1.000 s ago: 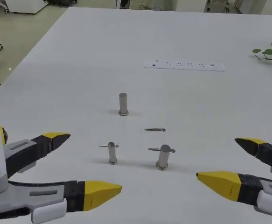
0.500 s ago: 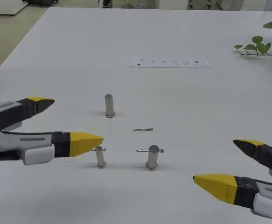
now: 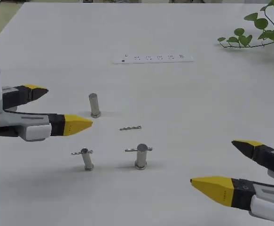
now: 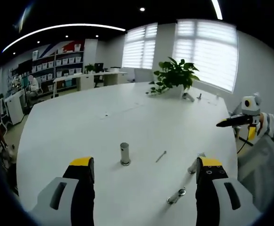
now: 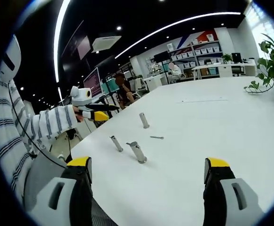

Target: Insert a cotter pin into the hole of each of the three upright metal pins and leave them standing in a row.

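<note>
Left gripper [image 3: 69,107] has come up and forward since 1 second ago: it was low by the front-left pin [image 3: 86,159], now its nearer yellow tip sits just left of the bare back pin [image 3: 94,104], not touching. From the head view its jaws are wide apart with nothing between them, and same story for the right gripper [image 3: 212,162], hanging low on the right, well apart from everything. So 3 metal pins stand upright on the white table [image 3: 198,108]: the front-left pin and the front-right pin [image 3: 141,156] each have a cotter pin through the top, the back one has none. 1 loose cotter pin [image 3: 130,128] lies flat between the back pin and the front 2. Power strip [image 3: 152,58] and a plant [image 3: 254,28] sit farther back. Left gripper view: the bare pin and the loose cotter pin show between the spread jaws, the 2 pinned ones lower right, 1 partly behind a jaw. Right gripper view: all 3 pins and the loose cotter pin stand ahead between its open jaws, with the left gripper held out from a striped sleeve [image 5: 47,123].
</note>
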{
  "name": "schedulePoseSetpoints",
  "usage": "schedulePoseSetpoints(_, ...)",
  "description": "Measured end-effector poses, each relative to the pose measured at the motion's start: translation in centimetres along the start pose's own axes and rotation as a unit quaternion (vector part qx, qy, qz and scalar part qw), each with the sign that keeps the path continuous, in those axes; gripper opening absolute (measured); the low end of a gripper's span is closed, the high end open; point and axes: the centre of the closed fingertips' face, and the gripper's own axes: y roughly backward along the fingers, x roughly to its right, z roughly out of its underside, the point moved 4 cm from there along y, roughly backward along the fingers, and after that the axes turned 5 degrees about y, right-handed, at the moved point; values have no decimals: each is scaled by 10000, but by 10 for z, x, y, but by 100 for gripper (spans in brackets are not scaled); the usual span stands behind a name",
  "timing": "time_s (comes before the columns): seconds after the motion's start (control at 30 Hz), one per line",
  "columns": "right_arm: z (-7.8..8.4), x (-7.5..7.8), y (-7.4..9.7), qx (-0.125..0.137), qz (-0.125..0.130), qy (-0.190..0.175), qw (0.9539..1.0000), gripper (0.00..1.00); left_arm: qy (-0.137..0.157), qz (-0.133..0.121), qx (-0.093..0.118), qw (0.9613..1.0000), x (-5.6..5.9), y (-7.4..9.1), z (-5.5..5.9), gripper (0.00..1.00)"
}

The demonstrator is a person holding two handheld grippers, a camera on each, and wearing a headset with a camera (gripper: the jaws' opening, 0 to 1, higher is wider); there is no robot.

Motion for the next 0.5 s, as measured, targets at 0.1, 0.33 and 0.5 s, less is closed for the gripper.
schedulePoseSetpoints(0.1, 2, 0, 2, -31, 53, 2, 10000, 98, -90, 60, -121, 9999, -1, -5, 0, 83)
schedulePoseSetpoints(0.33, 4, 1, 6, -62, 138, -29, 9999, 98, -86, 1, -306, 9995, -14, -25, 4, 80)
schedulePoseSetpoints(0.5, 6, 3, 8, -112, 209, -32, 9997, 98, -196, -8, -475, 9987, -21, -33, 8, 77)
